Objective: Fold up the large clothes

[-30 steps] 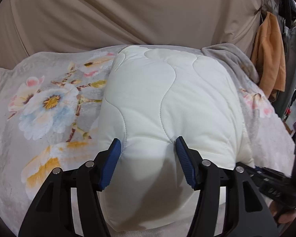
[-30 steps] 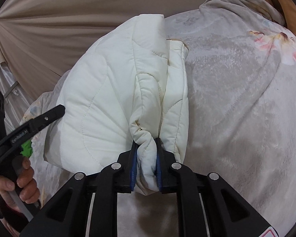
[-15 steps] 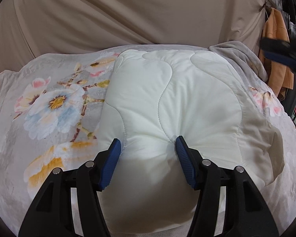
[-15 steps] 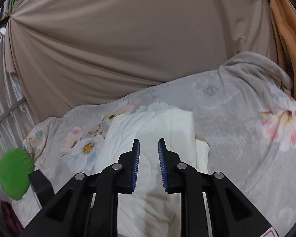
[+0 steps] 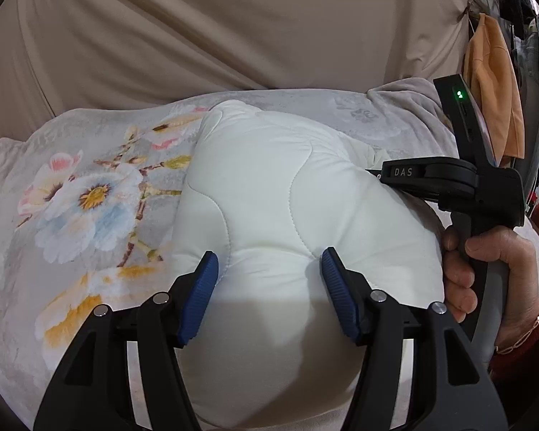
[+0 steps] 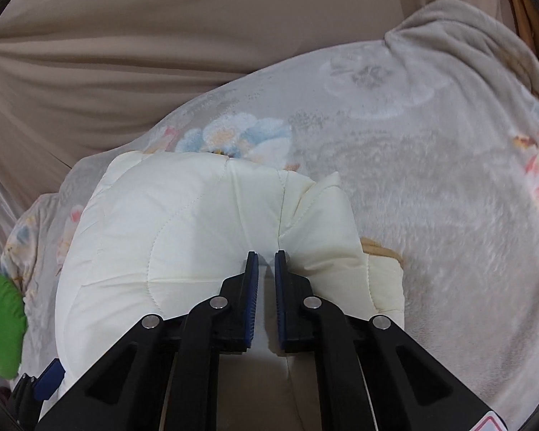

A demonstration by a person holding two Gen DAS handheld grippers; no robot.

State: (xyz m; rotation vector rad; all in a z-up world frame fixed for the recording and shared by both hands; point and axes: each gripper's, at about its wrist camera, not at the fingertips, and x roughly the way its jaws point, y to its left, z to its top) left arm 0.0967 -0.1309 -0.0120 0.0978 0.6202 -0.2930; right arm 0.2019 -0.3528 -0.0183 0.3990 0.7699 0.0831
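A cream-white quilted padded garment (image 5: 287, 222) lies folded in a puffy bundle on a floral blanket (image 5: 90, 201). My left gripper (image 5: 267, 269) is open, its blue pads pressed down on the near part of the bundle, fabric bulging between them. My right gripper (image 6: 266, 262) is nearly closed with a narrow gap and nothing between the pads; its tips rest on the garment (image 6: 183, 230) at a crease beside a folded flap (image 6: 327, 222). The right tool and the hand holding it show in the left wrist view (image 5: 460, 179) at the bundle's right side.
A beige curtain (image 5: 233, 28) hangs behind the bed. An orange garment (image 5: 492, 82) hangs at the right. A green cushion (image 6: 0, 323) lies at the left edge of the right wrist view. The blanket is bunched up at the far right (image 6: 467, 46).
My right gripper let go of the garment's pinched fold, lifted away, then came back down onto the top of the bundle. The left gripper stayed open, pressing on it.
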